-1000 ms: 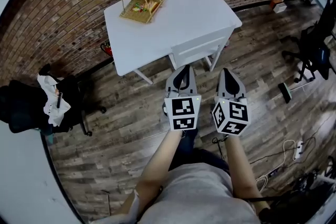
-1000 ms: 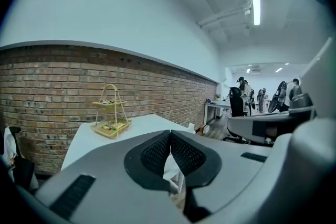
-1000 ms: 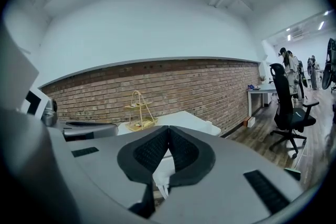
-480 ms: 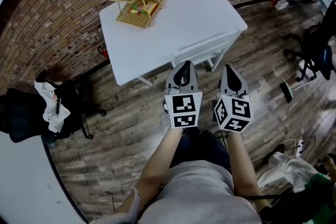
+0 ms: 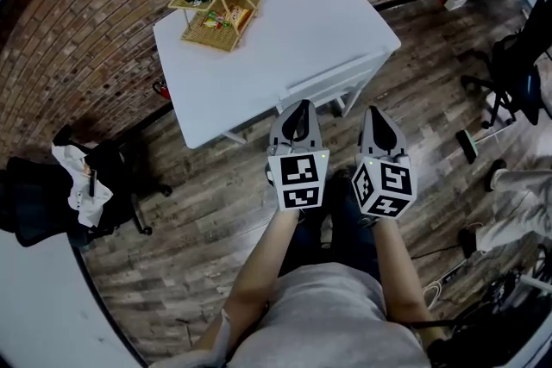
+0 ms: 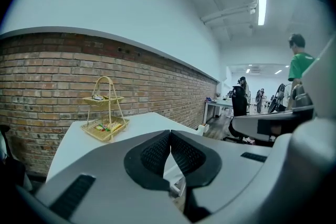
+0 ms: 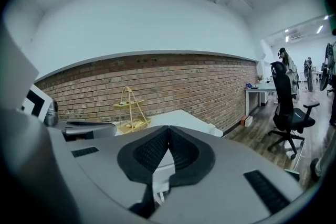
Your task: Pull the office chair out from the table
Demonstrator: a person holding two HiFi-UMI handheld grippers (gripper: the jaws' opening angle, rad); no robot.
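My two grippers hang side by side over the wood floor, just in front of the white table (image 5: 293, 30). The left gripper (image 5: 297, 108) is shut with nothing in it; in its own view the black pads (image 6: 157, 152) meet. My right gripper (image 5: 373, 114) is shut and holds nothing either, and its pads (image 7: 181, 152) touch. No chair stands at the table. One black office chair (image 5: 108, 181), draped with dark and white clothes, is at the far left by the brick wall. Another black office chair (image 5: 516, 82) stands at the far right.
A two-tier wicker basket (image 5: 211, 3) with small items sits on the table's far left corner. The brick wall (image 5: 78, 56) runs behind the table. Cables and a power strip (image 5: 470, 241) lie on the floor at the right. People stand by desks (image 6: 299, 60) farther down the room.
Both grippers have come slightly nearer the table's front edge, still shut. The view has shifted, and a light object has come in at the right edge.
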